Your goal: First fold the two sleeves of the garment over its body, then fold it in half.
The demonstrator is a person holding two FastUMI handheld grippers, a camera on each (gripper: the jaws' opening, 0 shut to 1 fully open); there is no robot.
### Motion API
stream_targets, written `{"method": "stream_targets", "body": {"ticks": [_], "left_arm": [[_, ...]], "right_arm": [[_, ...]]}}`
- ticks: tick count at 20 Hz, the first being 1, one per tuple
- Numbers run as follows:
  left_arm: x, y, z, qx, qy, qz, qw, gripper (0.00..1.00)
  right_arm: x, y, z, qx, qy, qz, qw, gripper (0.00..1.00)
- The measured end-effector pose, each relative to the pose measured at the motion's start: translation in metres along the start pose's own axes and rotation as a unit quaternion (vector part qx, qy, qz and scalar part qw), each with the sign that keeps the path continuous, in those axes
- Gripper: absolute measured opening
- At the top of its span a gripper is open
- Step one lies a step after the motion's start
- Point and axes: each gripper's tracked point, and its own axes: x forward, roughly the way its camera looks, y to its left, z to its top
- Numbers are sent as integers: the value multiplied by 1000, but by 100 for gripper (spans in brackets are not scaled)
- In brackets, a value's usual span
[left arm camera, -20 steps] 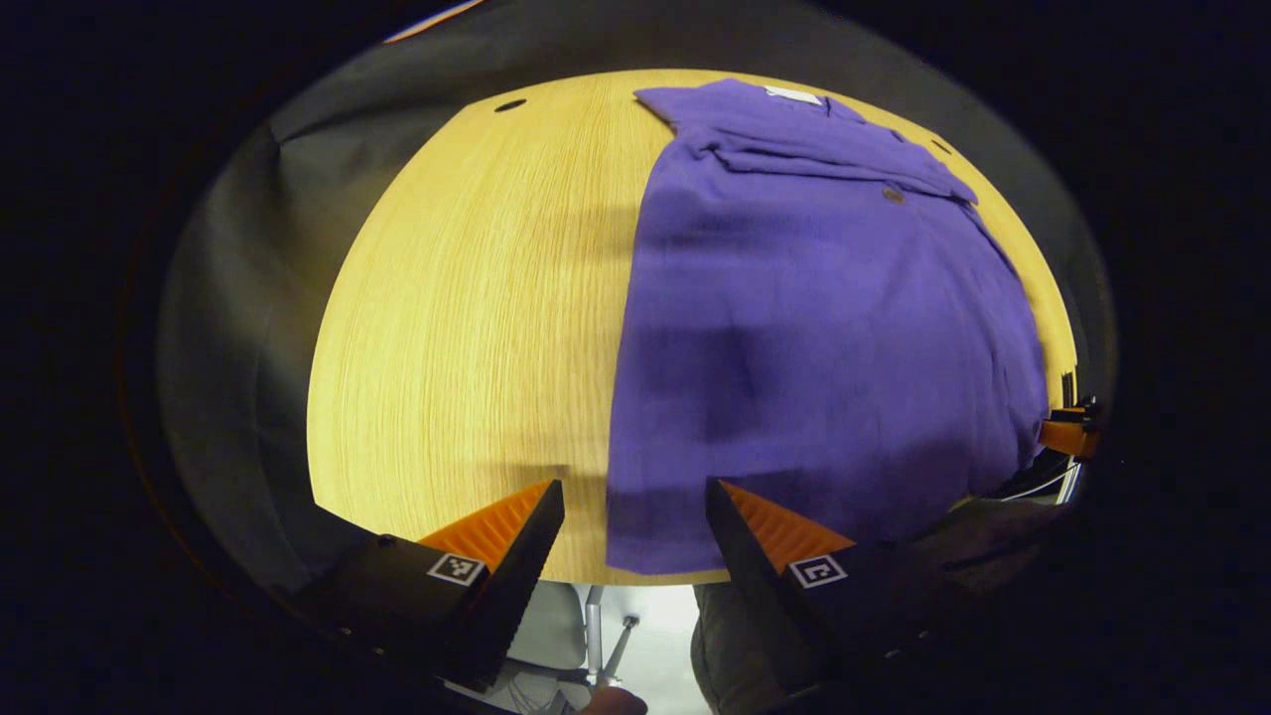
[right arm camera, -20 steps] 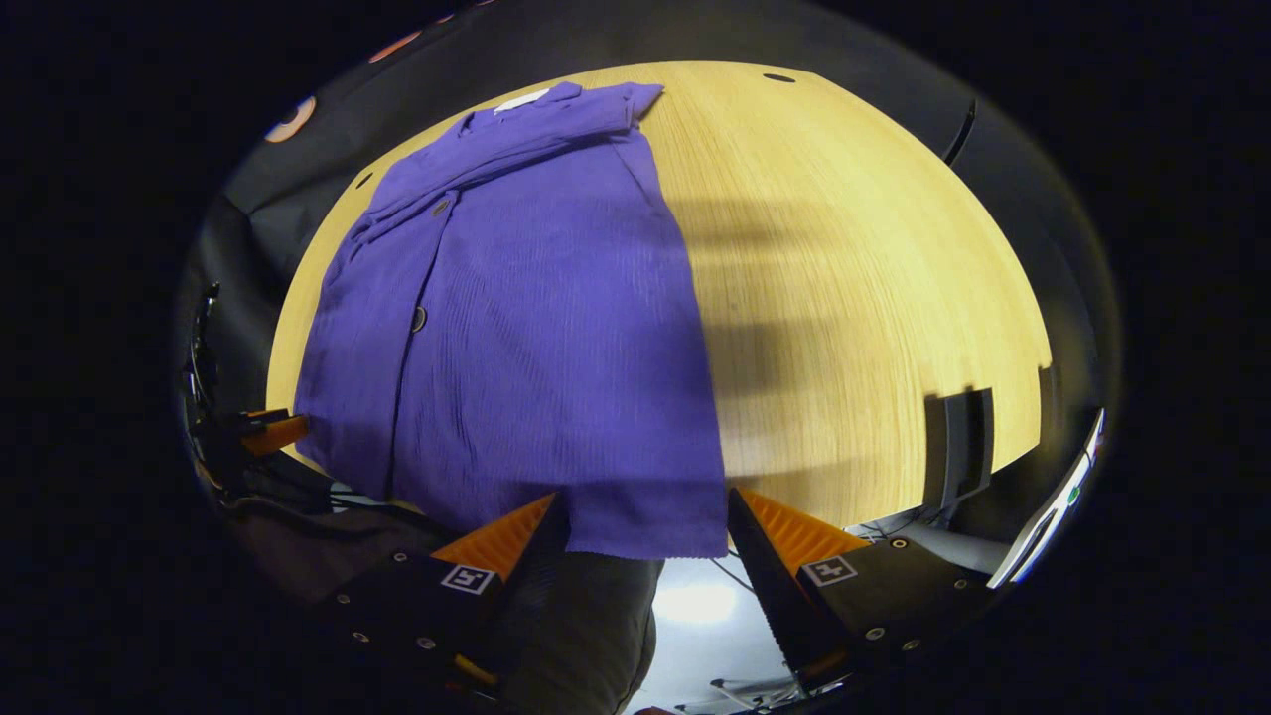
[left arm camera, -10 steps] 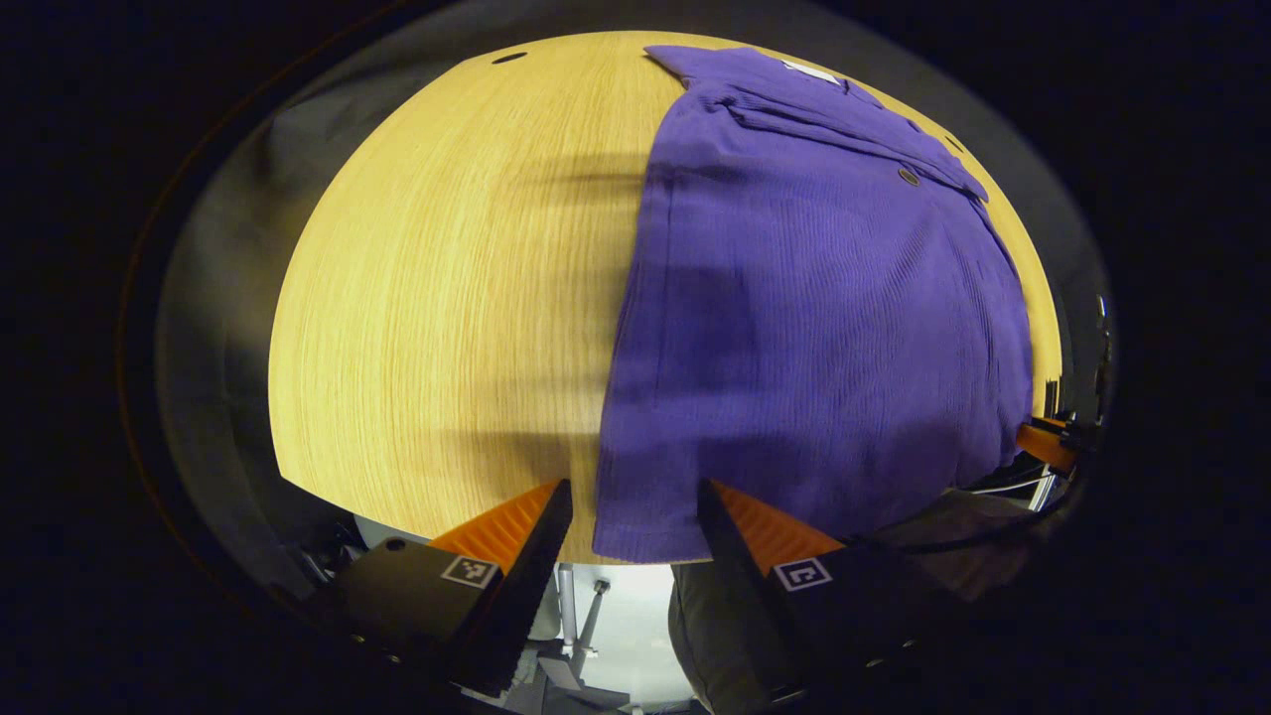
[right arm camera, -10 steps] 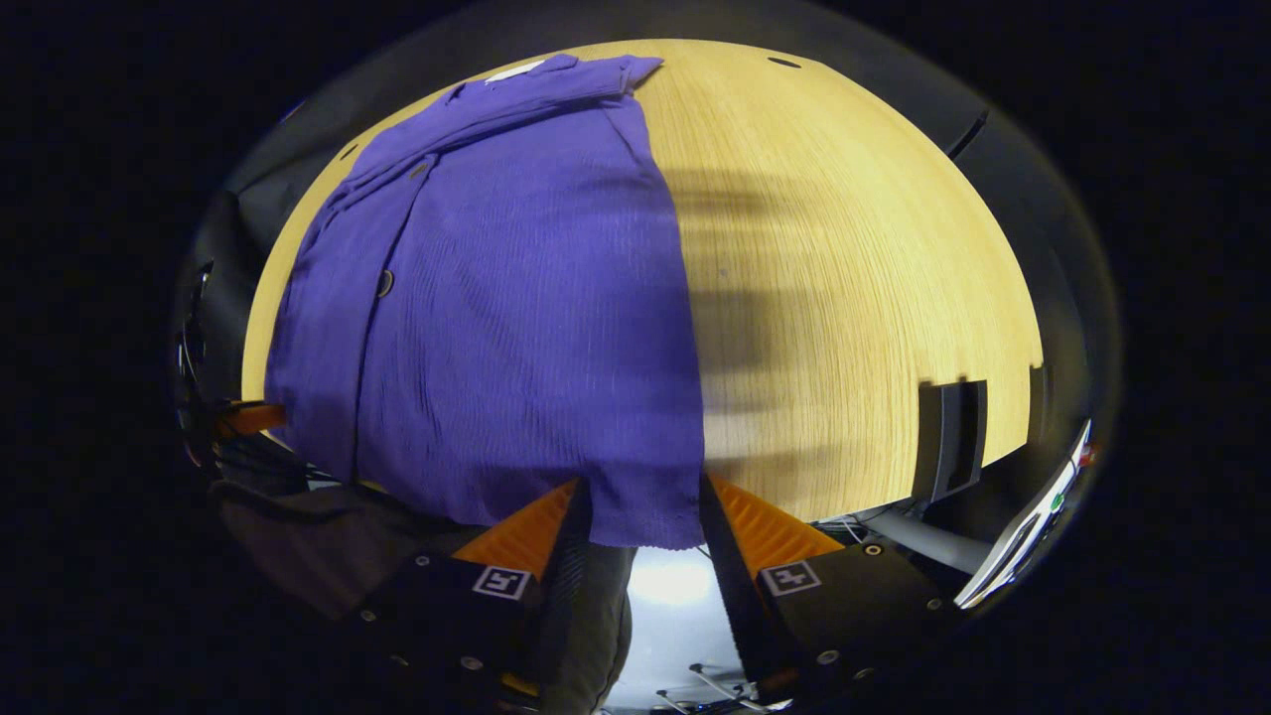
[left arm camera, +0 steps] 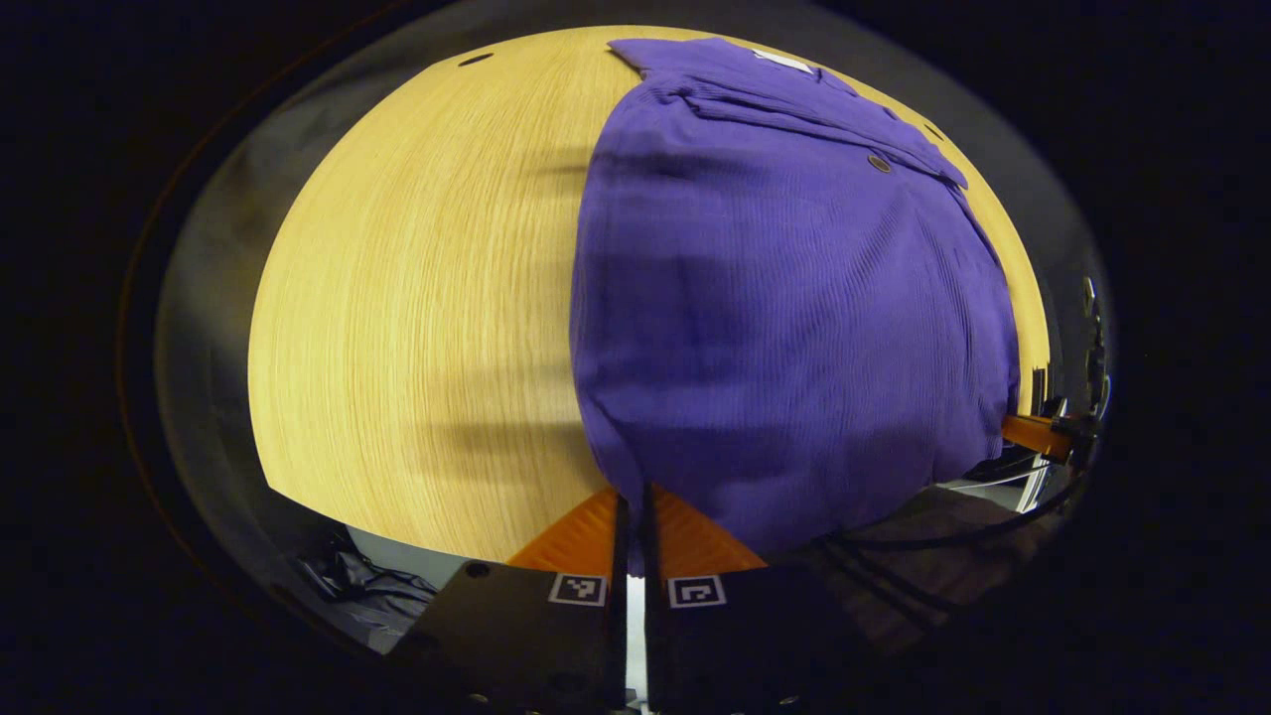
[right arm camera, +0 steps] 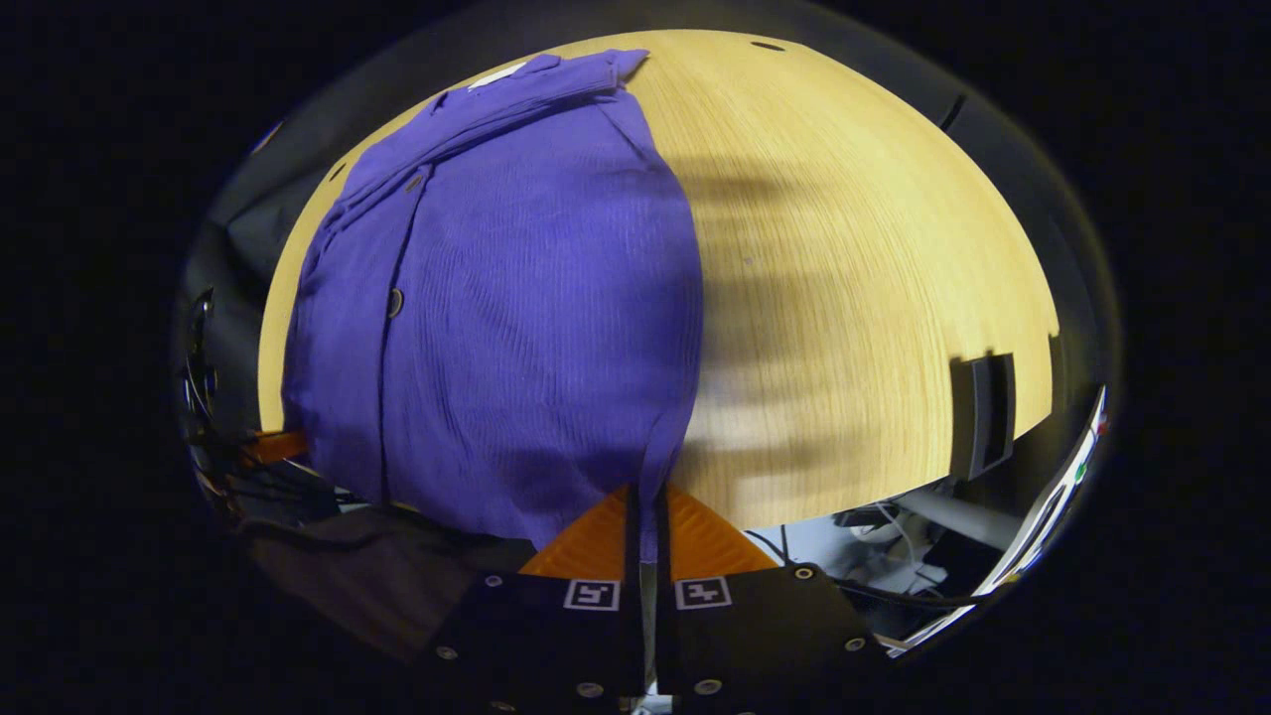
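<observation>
Lay on a pale wooden table (left arm camera: 417, 298), grain running away from the camera, soft banded shadows across the bare wood beside the cloth; purple garment (left arm camera: 784, 288) spread flat over the right part of the tabletop in the left gripper view, collar end at the far edge, near hem bunched up off the front edge; sleeves already folded over the upper body as a layered band near the collar, dark button (left arm camera: 879, 163) visible on it; left gripper (left arm camera: 633, 506) closed tight on the near left corner of the hem, fingers almost touching with cloth pinched between them; far off at the right rim, part of the other gripper just past the garment's edge. In the right gripper view, same garment (right arm camera: 516, 298) over the left part of the table (right arm camera: 854, 278), button (right arm camera: 395, 302) on the placket; right gripper (right arm camera: 647, 506) clamped narrow on the near right corner of the hem, cloth drawn into a pleat between the fingers; small dark hole (right arm camera: 767, 46) near the table's far edge; dark bracket (right arm camera: 981, 415) clipped at the near right edge; cables (right arm camera: 894, 536) and pale floor below the front edge; dark booth wall behind the table.
</observation>
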Motion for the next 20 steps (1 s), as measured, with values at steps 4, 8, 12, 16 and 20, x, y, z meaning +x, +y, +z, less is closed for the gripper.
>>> {"method": "stream_targets", "body": {"ticks": [4, 8, 12, 16, 20], "left_arm": [[-8, 1, 4, -8, -2, 0, 1000, 8], [-31, -5, 22, -3, -22, -16, 1000, 8], [-65, -15, 53, 14, -59, -46, 997, 8], [-87, -19, 81, 44, -88, -65, 993, 8], [-97, -21, 111, 76, -108, -81, 988, 8]], "right_arm": [[-10, 22, 3, 26, -3, 35, 999, 4], [-34, 39, 22, 17, -31, 51, 998, 4], [-65, 60, 51, 25, -70, 77, 994, 3], [-97, 85, 81, 41, -112, 102, 988, 3], [-116, 106, 110, 40, -153, 107, 982, 4]]}}
